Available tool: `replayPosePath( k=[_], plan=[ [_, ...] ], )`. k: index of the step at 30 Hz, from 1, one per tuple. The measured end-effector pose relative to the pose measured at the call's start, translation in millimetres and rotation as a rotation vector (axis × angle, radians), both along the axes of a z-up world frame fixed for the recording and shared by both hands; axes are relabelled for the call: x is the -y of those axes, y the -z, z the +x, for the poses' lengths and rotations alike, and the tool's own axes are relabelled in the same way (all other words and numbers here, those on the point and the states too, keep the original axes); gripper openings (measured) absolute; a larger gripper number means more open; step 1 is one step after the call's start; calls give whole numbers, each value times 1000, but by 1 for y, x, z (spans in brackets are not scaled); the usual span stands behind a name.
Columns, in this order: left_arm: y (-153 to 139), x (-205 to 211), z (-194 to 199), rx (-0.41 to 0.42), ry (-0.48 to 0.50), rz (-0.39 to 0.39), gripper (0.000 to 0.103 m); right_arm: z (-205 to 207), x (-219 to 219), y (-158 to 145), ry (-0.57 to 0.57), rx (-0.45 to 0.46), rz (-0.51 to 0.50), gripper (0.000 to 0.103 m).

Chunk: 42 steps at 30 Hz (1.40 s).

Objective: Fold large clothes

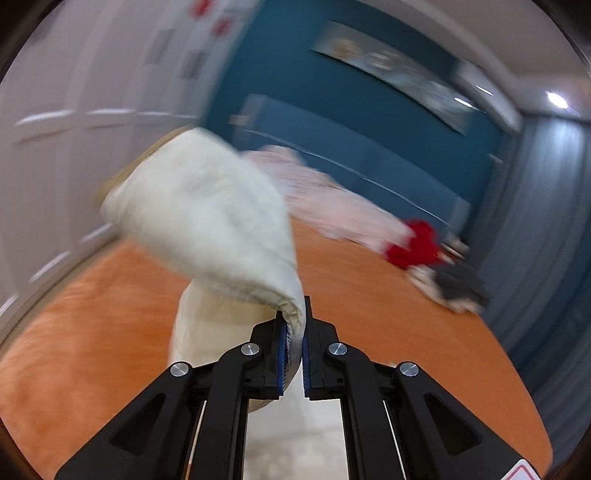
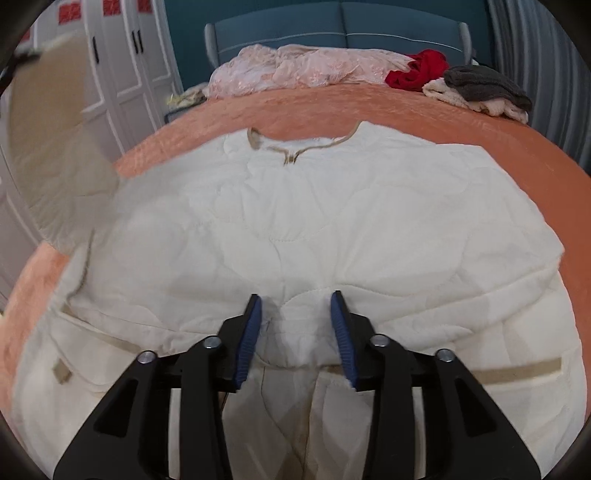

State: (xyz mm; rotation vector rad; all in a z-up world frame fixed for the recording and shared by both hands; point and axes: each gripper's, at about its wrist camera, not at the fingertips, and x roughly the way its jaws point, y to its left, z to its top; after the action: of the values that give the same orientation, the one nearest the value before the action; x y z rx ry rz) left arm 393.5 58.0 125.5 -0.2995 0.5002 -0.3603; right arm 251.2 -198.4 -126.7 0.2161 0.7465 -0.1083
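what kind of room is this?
Most likely a bedroom: a bed with an orange bedspread, a blue padded headboard behind it, and white wardrobe doors at the side. Loose clothes are piled near the headboard.
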Motion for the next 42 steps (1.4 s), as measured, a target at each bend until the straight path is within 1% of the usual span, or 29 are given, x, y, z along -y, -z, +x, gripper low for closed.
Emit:
replayPosePath(
  k=[1, 3, 4, 5, 6, 8, 9, 11, 13, 15, 16, 20, 23, 26, 29, 31, 32, 33, 34, 36, 37, 38, 40, 42],
  plan=[
    [-1, 40, -9, 0, 80, 4, 4, -3, 2, -2, 5, 8, 16, 44],
    [7, 82, -19, -23, 160, 21, 6, -17, 13, -7, 20, 24, 81, 45],
    [18, 110, -23, -46, 200, 31, 7, -24, 19, -8, 26, 27, 106, 45],
    [29, 128, -26, -68, 224, 43, 9, -29, 23, -9, 32, 29, 118, 46],
    [48, 150, -30, -108, 242, 57, 13, -36, 30, -10, 45, 26, 128, 49],
    [77, 167, -30, -177, 259, 51, 28, -45, 41, -12, 59, 26, 146, 51],
    [99, 173, -31, -237, 261, 28, 40, -49, 46, -13, 63, 26, 149, 52],
    [130, 165, -31, -314, 257, -27, 41, -56, 54, -17, 67, 28, 128, 53],
    [149, 148, -32, -378, 244, -71, 41, -60, 62, -22, 67, 37, 106, 55],
    [161, 124, -30, -406, 206, -105, 41, -59, 70, -28, 72, 52, 95, 61],
    [166, 109, -28, -410, 170, -111, 41, -55, 78, -33, 81, 66, 93, 61],
    [175, 66, -18, -424, 51, -86, 41, -29, 107, -46, 128, 101, 146, 68],
    [179, 29, -8, -448, -24, -83, 41, -6, 127, -48, 192, 106, 167, 75],
    [186, 7, -2, -470, -79, -68, 41, 14, 140, -40, 258, 57, 164, 75],
    [199, 0, 6, -493, -108, -40, 41, 27, 147, -27, 297, 14, 192, 75],
    [207, -3, 6, -501, -113, -19, 41, 34, 148, -18, 280, -18, 212, 50],
    [211, -5, 6, -503, -118, -1, 41, 38, 147, -14, 252, -48, 229, 16],
    [214, -4, 7, -502, -124, 22, 41, 37, 144, -14, 241, -65, 240, 4],
    [215, -3, 8, -500, -126, 35, 41, 34, 143, -19, 235, -47, 256, 3],
    [215, -1, 6, -490, -129, 56, 41, 12, 141, -45, 214, 65, 291, 3],
    [215, 0, 4, -481, -131, 70, 41, -4, 138, -61, 204, 122, 288, 2],
    [215, 1, 4, -477, -131, 81, 41, -12, 137, -68, 200, 144, 278, 2],
    [217, 5, 2, -472, -127, 115, 41, -24, 133, -71, 192, 146, 241, 2],
    [220, 10, -1, -459, -126, 153, 41, -22, 127, -57, 182, 72, 151, 2]
  ],
)
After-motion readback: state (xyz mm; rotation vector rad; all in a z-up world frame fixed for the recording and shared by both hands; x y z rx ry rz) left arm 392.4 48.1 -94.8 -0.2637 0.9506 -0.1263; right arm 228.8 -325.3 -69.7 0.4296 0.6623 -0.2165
